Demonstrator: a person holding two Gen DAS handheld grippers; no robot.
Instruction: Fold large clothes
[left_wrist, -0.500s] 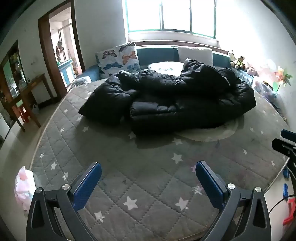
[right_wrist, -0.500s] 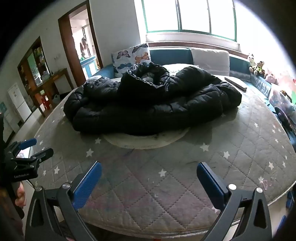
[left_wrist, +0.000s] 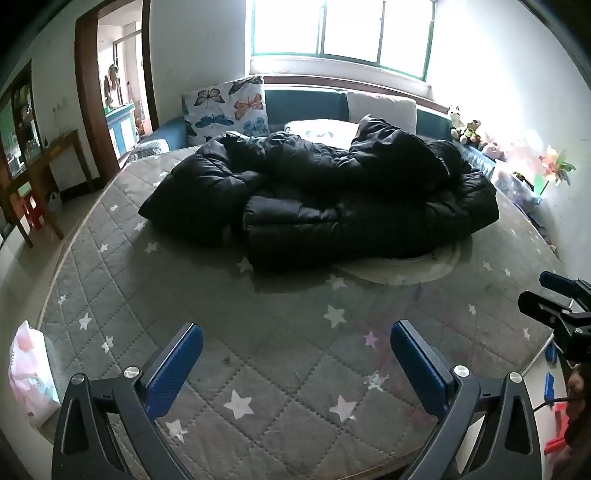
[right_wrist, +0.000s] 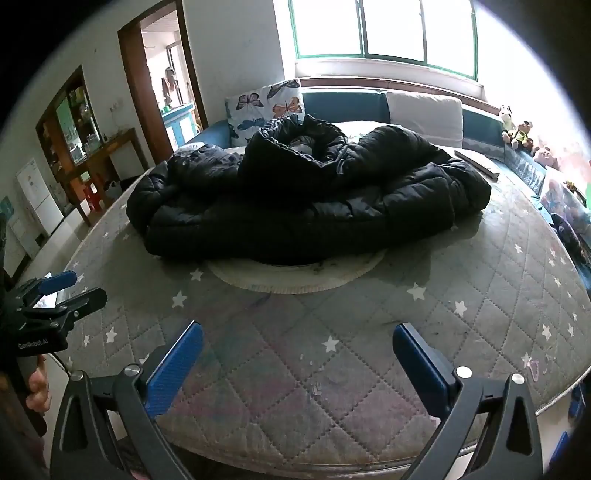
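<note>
A big black puffer coat (left_wrist: 325, 199) (right_wrist: 306, 199) lies crumpled in a heap in the middle of a round grey mattress (left_wrist: 280, 350) (right_wrist: 369, 332) with white stars. A pale round mat (right_wrist: 295, 277) pokes out from under it. My left gripper (left_wrist: 295, 354) hovers over the near part of the mattress, well short of the coat, its blue pads wide apart and empty. My right gripper (right_wrist: 297, 354) hangs likewise over the near edge, open and empty. Each wrist view catches the other gripper at its side edge.
A butterfly pillow (left_wrist: 229, 107), white cushion (left_wrist: 380, 107) and teal backrest line the far side under a bright window. Soft toys (left_wrist: 465, 127) sit at the right. A doorway, wooden table (left_wrist: 40, 173) and cabinet stand left. A pink-white bag (left_wrist: 29, 373) lies beside the mattress.
Both views have shifted only slightly; the coat sits a touch lower in the frames. Nothing on the mattress has moved, and both grippers stay open.
</note>
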